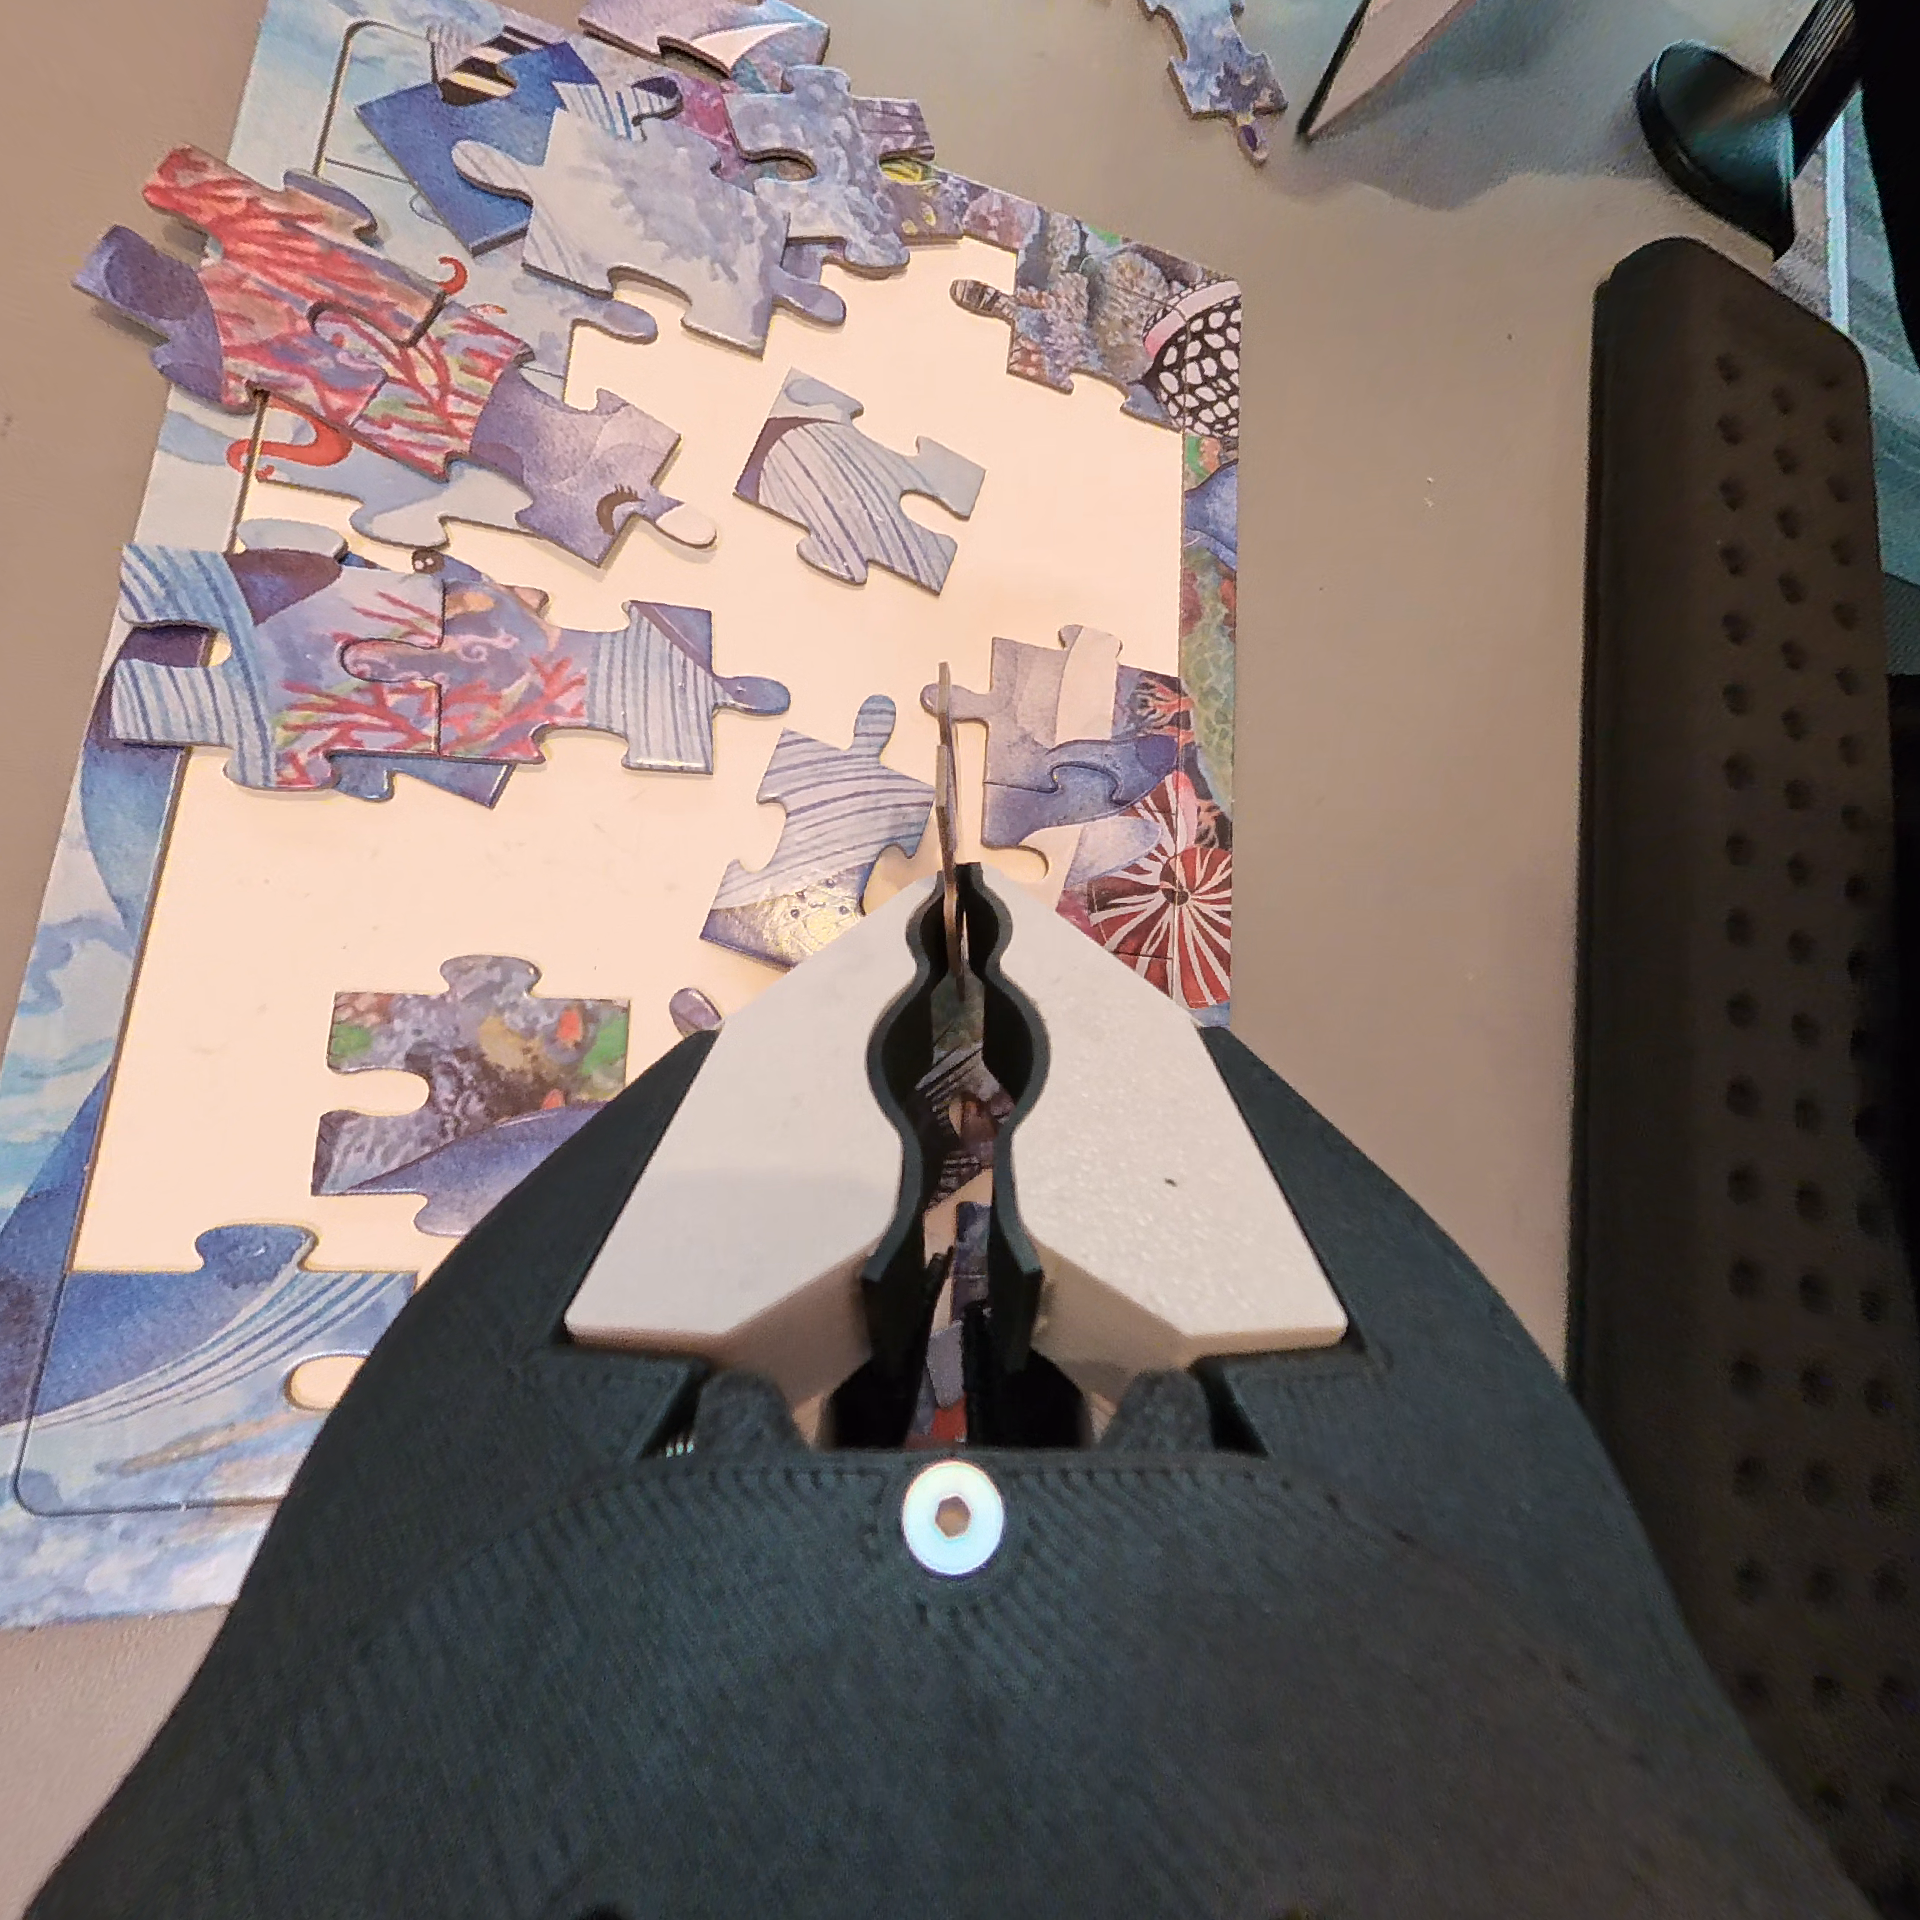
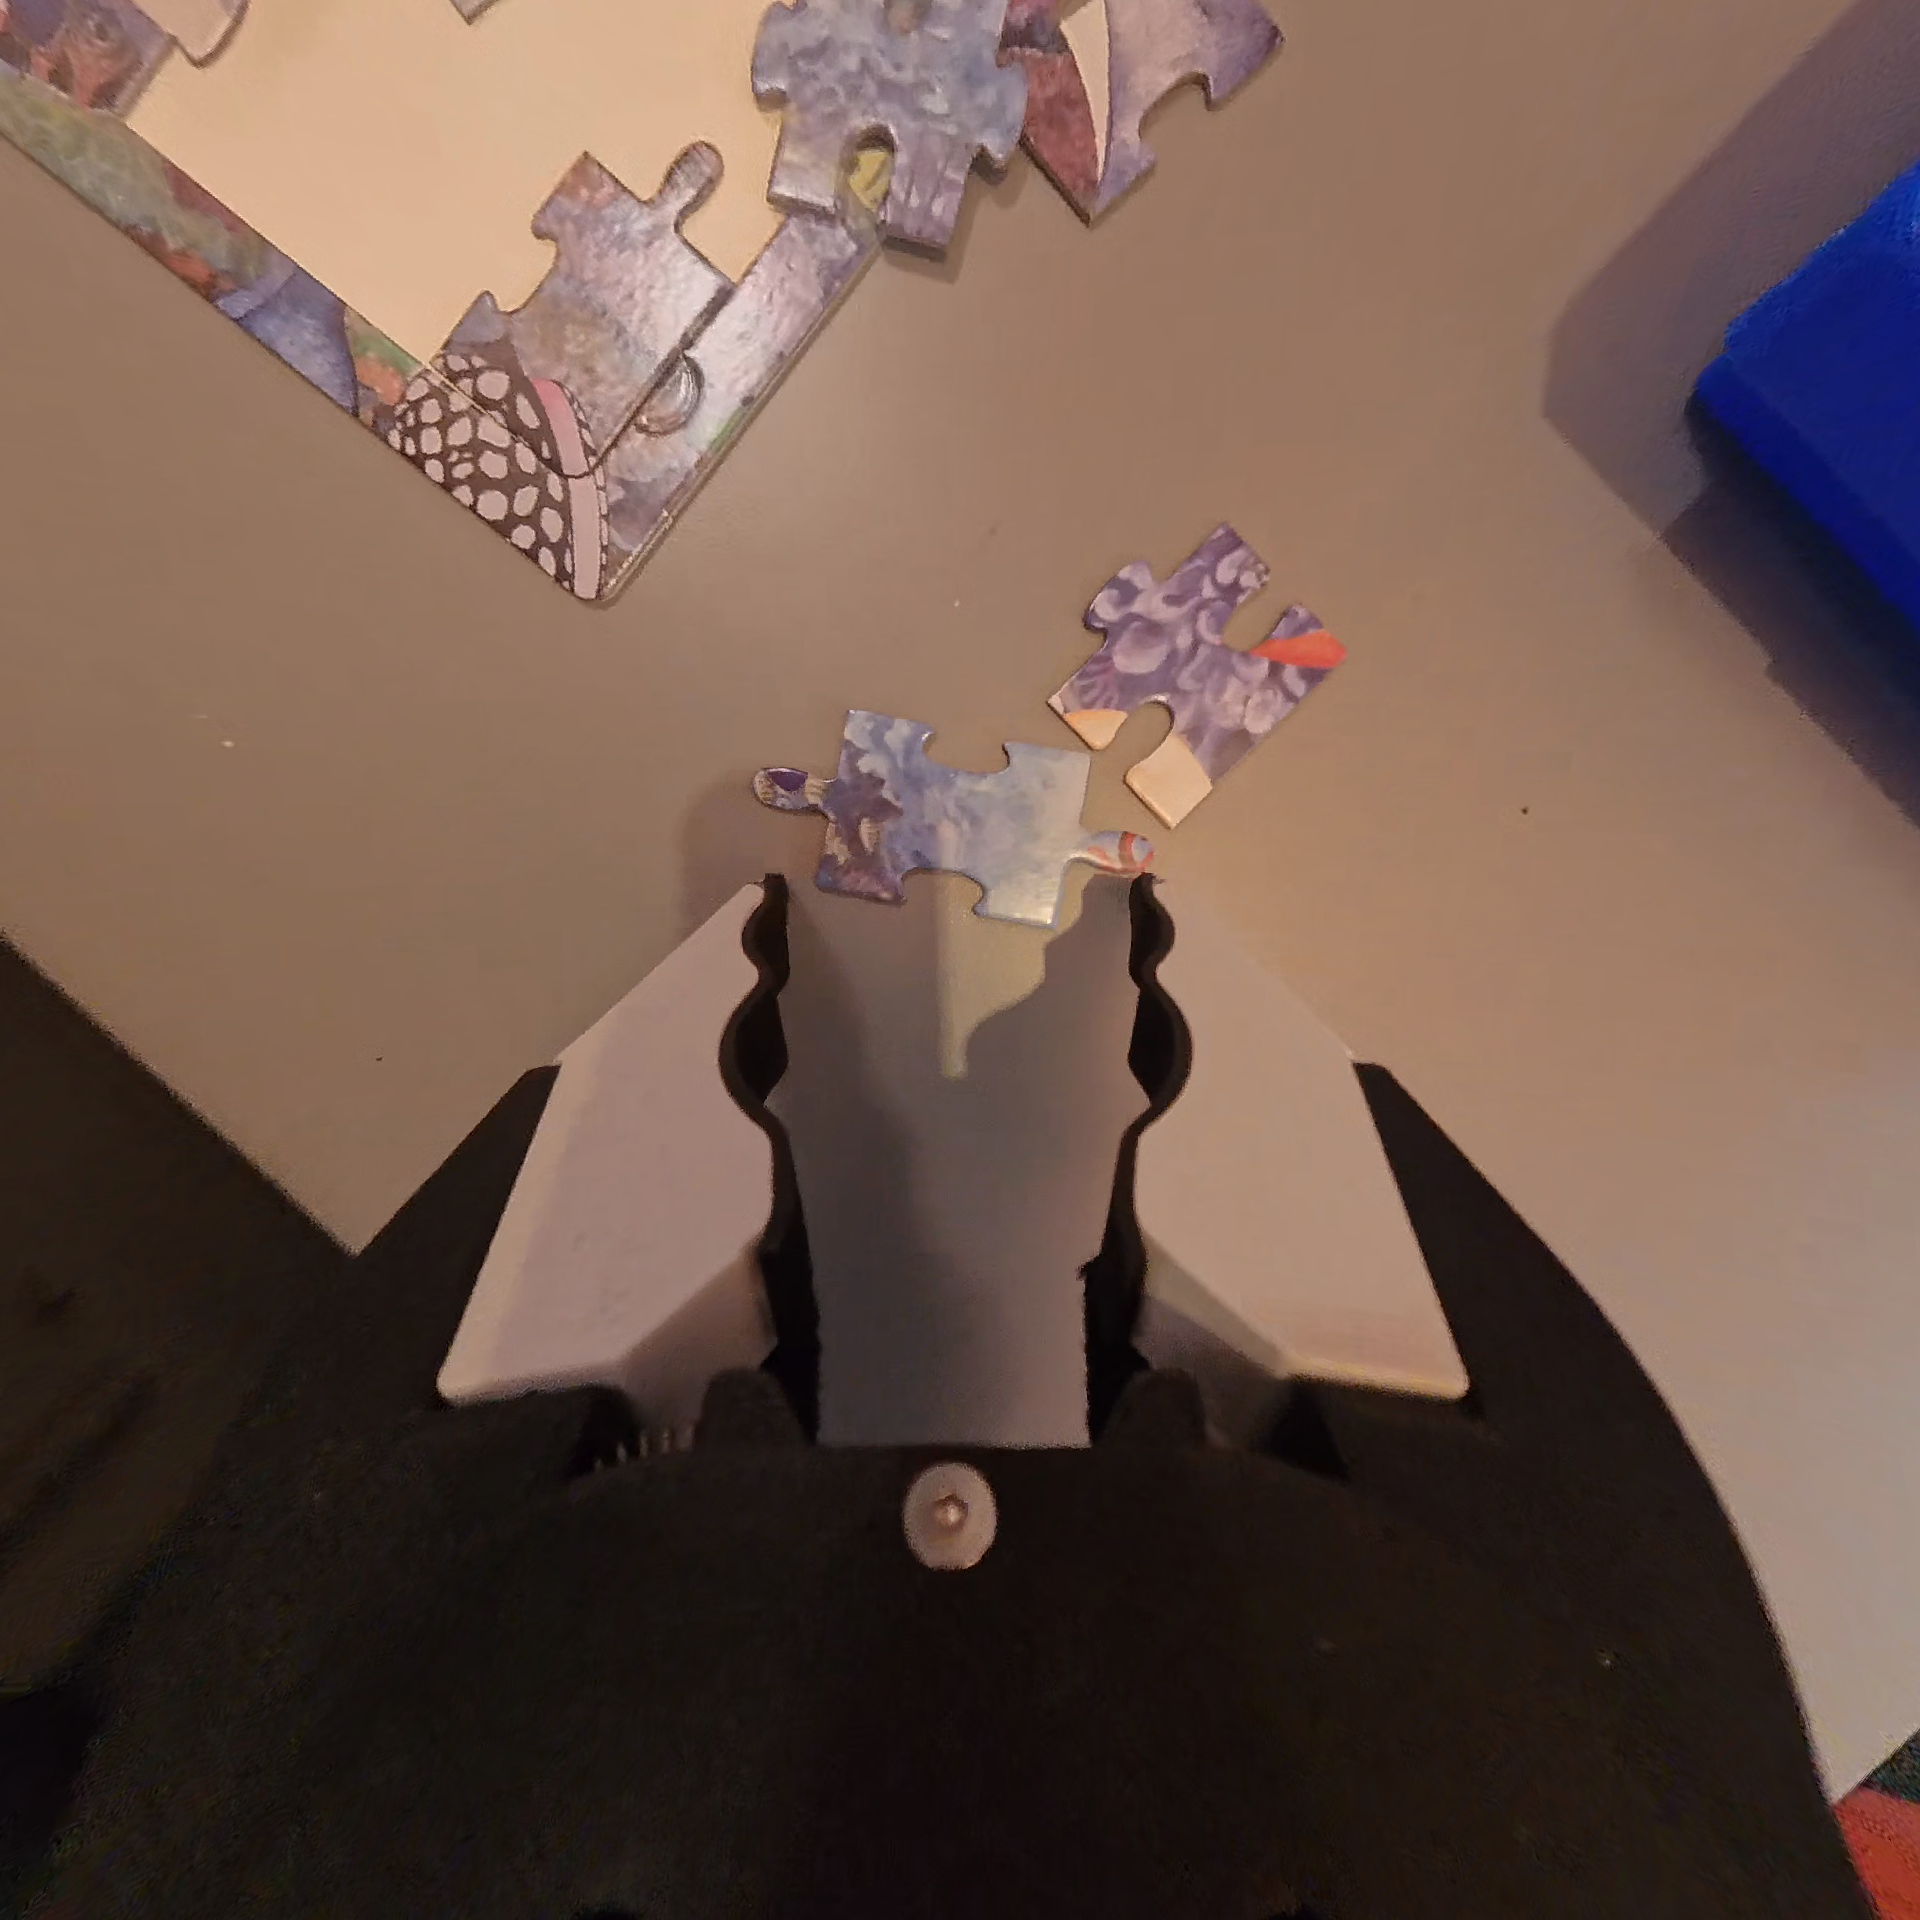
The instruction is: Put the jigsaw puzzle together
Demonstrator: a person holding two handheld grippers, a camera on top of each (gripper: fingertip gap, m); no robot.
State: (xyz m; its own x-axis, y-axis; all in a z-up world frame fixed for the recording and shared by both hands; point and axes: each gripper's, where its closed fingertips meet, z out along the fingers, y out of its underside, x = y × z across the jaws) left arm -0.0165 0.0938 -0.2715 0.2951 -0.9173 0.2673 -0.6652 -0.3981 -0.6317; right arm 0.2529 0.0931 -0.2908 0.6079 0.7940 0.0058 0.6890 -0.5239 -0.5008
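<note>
The puzzle board (image 1: pixel 582 914) has a cream inside and a printed sea border, and several loose pieces lie on it. My left gripper (image 1: pixel 961 883) is shut on a puzzle piece (image 1: pixel 945 769), held edge-on and upright above the board's right side. In the right wrist view, my right gripper (image 2: pixel 956 894) is open and low over the table. A blue puzzle piece (image 2: pixel 956 821) lies flat just at its fingertips, spanning the gap between them. A purple piece (image 2: pixel 1195 675) lies just beyond it. The board's corner (image 2: pixel 416 156) is at the upper left.
A black perforated pad (image 1: pixel 1745 831) runs along the right of the board. A black round base (image 1: pixel 1714 114) and one loose piece (image 1: pixel 1226 73) are at the far end. A blue box (image 2: pixel 1829 416) stands at the right. The table edge runs diagonally at lower left in the right wrist view. My hands' fingertips stand some 30 cm from each other.
</note>
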